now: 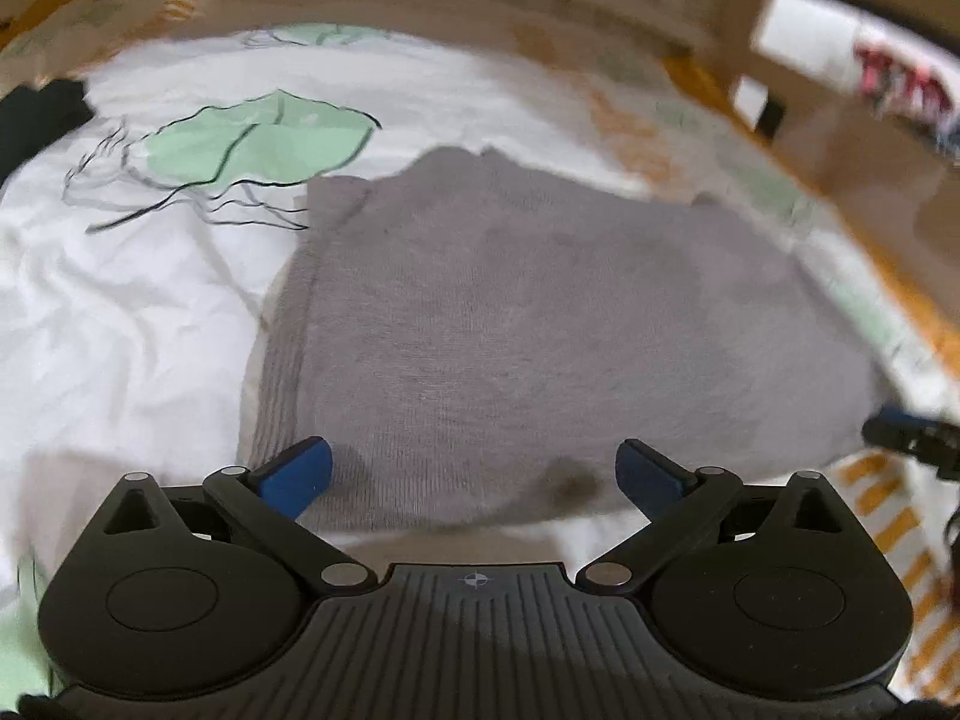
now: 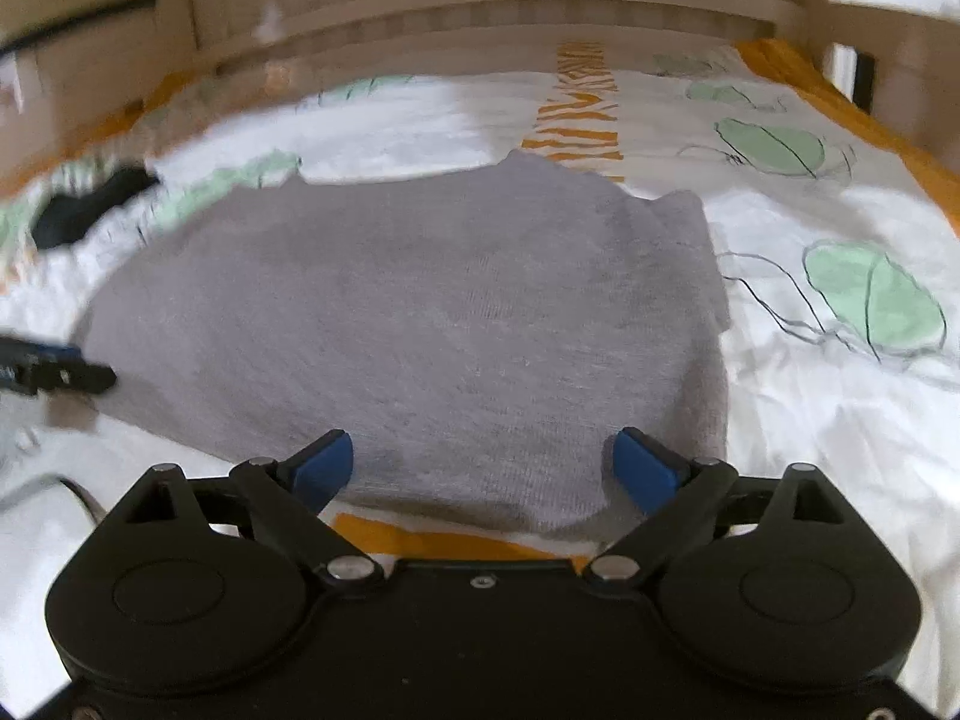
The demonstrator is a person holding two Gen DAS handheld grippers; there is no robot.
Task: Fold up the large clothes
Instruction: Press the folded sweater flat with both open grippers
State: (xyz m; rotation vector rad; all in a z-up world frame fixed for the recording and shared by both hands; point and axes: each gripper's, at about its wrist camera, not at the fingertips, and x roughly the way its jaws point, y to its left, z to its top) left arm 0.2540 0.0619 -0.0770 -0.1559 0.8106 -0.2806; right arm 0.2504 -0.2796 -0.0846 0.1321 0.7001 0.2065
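A grey knit garment [image 1: 510, 312] lies folded flat on a bed with a white sheet [image 1: 120, 312]. It also shows in the right wrist view [image 2: 420, 324]. My left gripper [image 1: 474, 474] is open and empty over the garment's near edge, towards its left side. My right gripper [image 2: 480, 462] is open and empty over the near edge, towards the garment's right side. The right gripper shows at the right edge of the left wrist view [image 1: 912, 438]. The left gripper shows at the left edge of the right wrist view [image 2: 54, 372].
The sheet has green leaf prints [image 1: 258, 141] and orange stripes [image 2: 570, 114]. A dark piece of clothing [image 1: 36, 114] lies at the far left of the bed, also in the right wrist view [image 2: 90, 204]. A wooden headboard [image 2: 480, 6] runs behind the bed.
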